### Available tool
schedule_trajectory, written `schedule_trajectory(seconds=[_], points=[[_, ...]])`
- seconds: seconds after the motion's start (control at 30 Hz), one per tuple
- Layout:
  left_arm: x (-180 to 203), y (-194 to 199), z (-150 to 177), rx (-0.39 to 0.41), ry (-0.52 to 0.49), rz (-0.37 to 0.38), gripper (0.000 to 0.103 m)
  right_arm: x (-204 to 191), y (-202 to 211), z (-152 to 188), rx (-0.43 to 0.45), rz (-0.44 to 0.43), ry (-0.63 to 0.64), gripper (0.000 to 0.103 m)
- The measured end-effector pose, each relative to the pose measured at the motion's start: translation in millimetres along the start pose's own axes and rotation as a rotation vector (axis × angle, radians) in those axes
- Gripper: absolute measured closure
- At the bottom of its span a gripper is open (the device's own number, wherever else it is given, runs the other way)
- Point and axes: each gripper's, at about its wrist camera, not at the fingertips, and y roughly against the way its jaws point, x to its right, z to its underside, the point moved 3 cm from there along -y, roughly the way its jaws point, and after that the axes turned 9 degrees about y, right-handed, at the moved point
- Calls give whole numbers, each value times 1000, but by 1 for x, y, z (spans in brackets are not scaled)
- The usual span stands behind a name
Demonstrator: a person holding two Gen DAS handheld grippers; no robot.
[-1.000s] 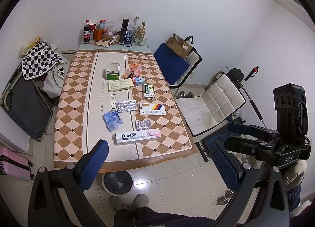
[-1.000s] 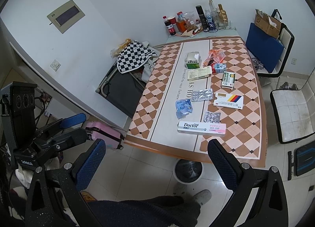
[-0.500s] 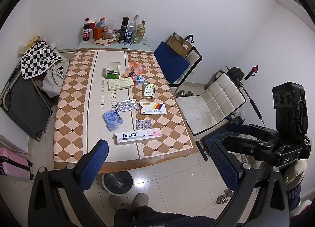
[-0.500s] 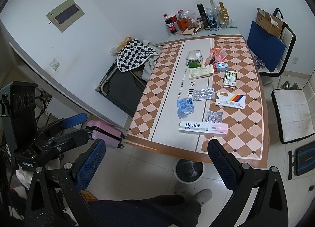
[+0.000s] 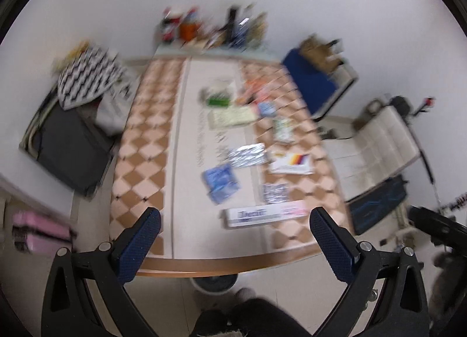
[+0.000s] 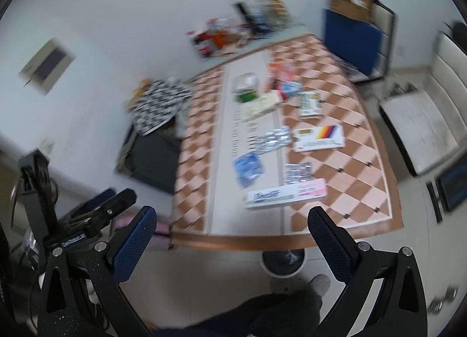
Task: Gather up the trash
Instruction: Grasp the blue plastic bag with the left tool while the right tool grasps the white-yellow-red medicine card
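trash is spread along the middle of the checkered surface [image 5: 137,144] ahead of me, all of it blurred in both of my views. nearest the front edge lies a long white and pink box [image 5: 264,215], with a small foil blister pack [image 5: 275,192] just behind it and a crumpled blue wrapper [image 5: 221,180] to its left. further back i see a larger silver blister sheet [image 5: 248,154] beside a white box with coloured stripes [image 5: 292,161], then a small green and white box [image 5: 283,129], a pale flat packet [image 5: 232,116], a box with a green band [image 5: 217,94] and some orange and blue wrappers [image 5: 259,94] i cannot make out clearly. a cluster of bottles [image 5: 216,27] stands at the far end by the wall. under the front edge, on the tiled floor, a round bin [image 6: 282,261] shows. my left gripper [image 5: 235,234] hangs in front of the surface with its blue-padded fingers [image 5: 140,243] wide apart and nothing between them. my right gripper [image 6: 232,233] sits likewise, fingers [image 6: 132,246] spread wide and empty, short of the surface edge. in the right wrist view the left gripper appears low on the left side, apart from the surface. a checkered cloth [image 5: 87,77] lies on a dark case [image 5: 70,153] to the left of the surface, and a blue chair [image 5: 313,83] stands to its right.
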Motion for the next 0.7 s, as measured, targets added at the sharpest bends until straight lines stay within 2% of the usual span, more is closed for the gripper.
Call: schedule_trajectory(seconds=[0.1,0.17,0.23,0.33,0.47,0.57,0.7], points=[[-32,-68,-14,-92,93,-75,0,29,-42,-12,-26,124,2,0],[-37,-99,-15,-123,120,-132,0,50,-81,-25,-90,231,67,0],[-37,-133,-16,-153,140,-200,0,71,-119,-40,-162,296,140,0],[-35,-187,-18,-228,172,-247,0,105,-192,-70,-295,374,291,0],[-33,-243,-22,-316,252,-252,0,139,-285,-98,-479,408,507,0],[-29,-281,-24,-354,288,-258,0,152,-345,-104,-595,409,685,0],[-34,-323,-19,-422,333,-281,2,164,-402,-103,-717,380,895,0]])
